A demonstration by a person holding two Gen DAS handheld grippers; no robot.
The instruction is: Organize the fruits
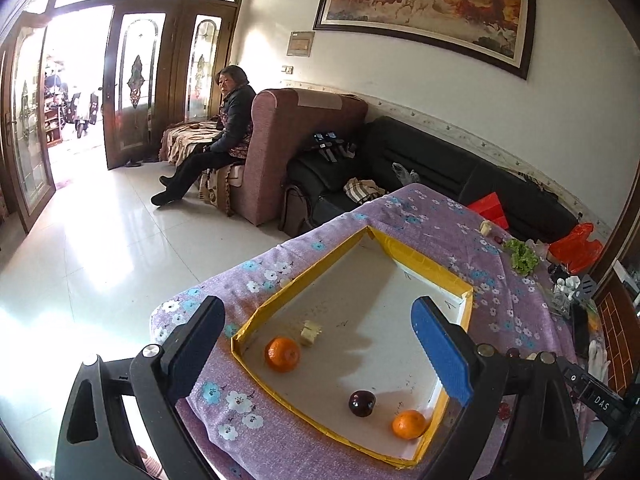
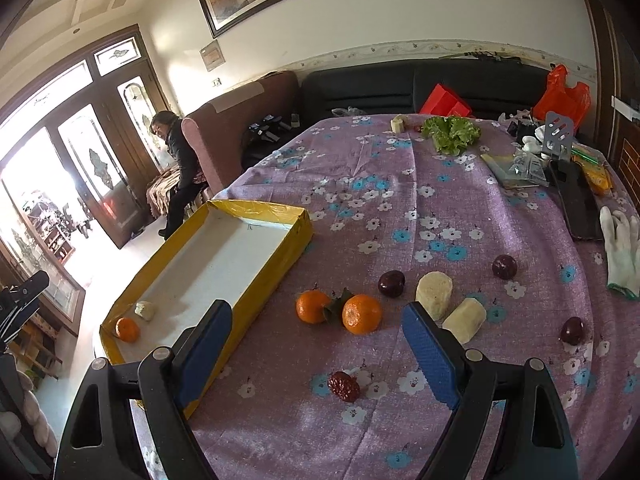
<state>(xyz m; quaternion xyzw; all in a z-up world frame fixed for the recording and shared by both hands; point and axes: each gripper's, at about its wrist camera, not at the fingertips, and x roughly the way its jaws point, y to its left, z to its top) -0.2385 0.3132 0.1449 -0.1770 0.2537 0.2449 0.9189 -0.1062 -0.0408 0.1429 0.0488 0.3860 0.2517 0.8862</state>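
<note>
A shallow yellow-rimmed box (image 1: pixel 262 308) lies on the purple flowered tablecloth (image 2: pixel 400 208). In the left wrist view it holds two oranges (image 1: pixel 282 354) (image 1: pixel 409 424), a dark plum (image 1: pixel 362 403) and a pale fruit chunk (image 1: pixel 311 332). My left gripper (image 1: pixel 320 352) is open and empty above the box. My right gripper (image 2: pixel 316 348) is open and empty over the cloth, just before two oranges (image 2: pixel 313 306) (image 2: pixel 362 314). A wrinkled red date (image 2: pixel 344 386) lies between its fingers. Dark plums (image 2: pixel 391 283) (image 2: pixel 504 267) (image 2: pixel 572 330) and two pale chunks (image 2: pixel 434 294) (image 2: pixel 464 320) lie nearby.
Lettuce (image 2: pixel 452 134), a pale chunk (image 2: pixel 398 124), a white glove (image 2: pixel 620 252), a dark phone (image 2: pixel 576 204) and clutter sit at the table's far and right side. A black sofa (image 1: pixel 440 168) stands behind. A person (image 1: pixel 216 136) sits at the left.
</note>
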